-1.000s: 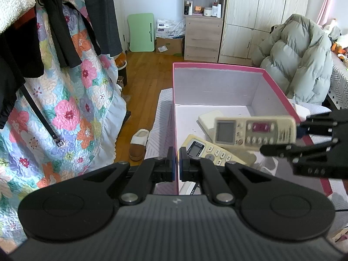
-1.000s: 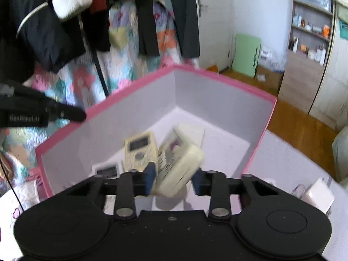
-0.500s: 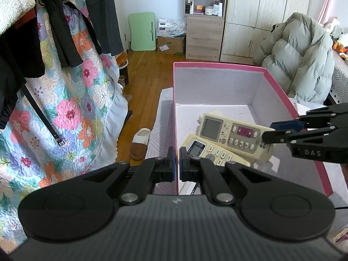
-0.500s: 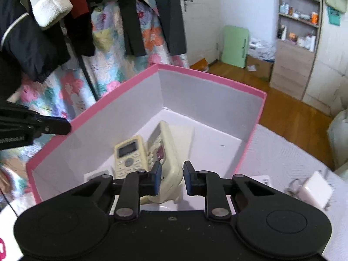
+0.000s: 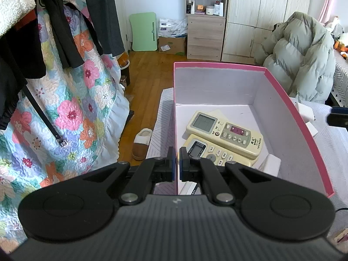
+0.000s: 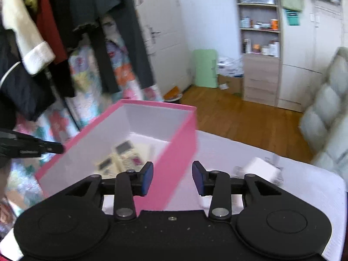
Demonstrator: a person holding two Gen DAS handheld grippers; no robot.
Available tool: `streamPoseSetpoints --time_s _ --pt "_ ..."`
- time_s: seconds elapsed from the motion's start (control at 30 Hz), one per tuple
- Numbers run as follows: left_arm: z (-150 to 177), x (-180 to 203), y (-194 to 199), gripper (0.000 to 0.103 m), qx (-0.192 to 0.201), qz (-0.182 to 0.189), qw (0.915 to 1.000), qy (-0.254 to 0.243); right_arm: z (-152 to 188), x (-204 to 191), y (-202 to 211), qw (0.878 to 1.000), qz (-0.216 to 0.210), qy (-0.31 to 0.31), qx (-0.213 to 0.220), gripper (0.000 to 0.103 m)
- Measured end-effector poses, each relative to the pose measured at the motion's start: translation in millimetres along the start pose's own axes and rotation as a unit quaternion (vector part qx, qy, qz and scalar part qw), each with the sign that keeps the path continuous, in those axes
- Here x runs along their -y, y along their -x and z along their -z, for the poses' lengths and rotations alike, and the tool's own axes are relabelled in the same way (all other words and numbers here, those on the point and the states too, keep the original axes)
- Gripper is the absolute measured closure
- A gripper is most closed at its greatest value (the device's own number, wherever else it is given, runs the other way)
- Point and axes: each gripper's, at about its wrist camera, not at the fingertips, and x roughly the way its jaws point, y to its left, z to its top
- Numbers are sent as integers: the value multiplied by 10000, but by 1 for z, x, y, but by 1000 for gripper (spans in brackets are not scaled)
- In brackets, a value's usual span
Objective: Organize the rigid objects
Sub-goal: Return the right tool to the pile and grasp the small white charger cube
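2 remotes (image 5: 226, 134) lie flat in the pink box (image 5: 217, 65), screens toward its far-left corner; left jaws clamp its wall, right jaws spread.

A white textured counter (image 6: 250, 152) carries a pink box (image 6: 174, 152) and, just beside it, a white adapter (image 6: 261, 168) with other small white items.

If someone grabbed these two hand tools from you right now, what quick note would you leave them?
Left gripper: shut on the near wall of the pink box, steadying it.
Right gripper: empty, jaws just opened, nothing between them, outside the box.
Done: two cream remotes in the box, the larger remote lying across the smaller remote.
Left: the white charger on the white cover beside the box looks next.
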Motion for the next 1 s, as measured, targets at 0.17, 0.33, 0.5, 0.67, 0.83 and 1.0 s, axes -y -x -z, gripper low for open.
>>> streamPoseSetpoints --time_s 0.17,0.33,0.5,0.67,0.83,1.0 --pt "1 0 -1 101 -7 -20 10000 2 18 29 4 9977 582 -124 -330 58" --pt "2 2 -1 101 -8 -40 10000 -1 37 52 1 9949 668 -488 -574 55" --pt "3 3 -1 101 -1 -67 10000 8 52 58 -16 9937 773 -431 -694 52" --pt "4 4 0 100 -3 -72 10000 -2 43 69 -37 9943 908 -309 -477 52" --pt "4 3 0 100 -9 -67 10000 28 30 89 -73 9922 888 -544 -685 52" --pt "5 6 0 100 -6 -98 9999 -45 33 91 -102 9873 1035 -436 -1122 43"
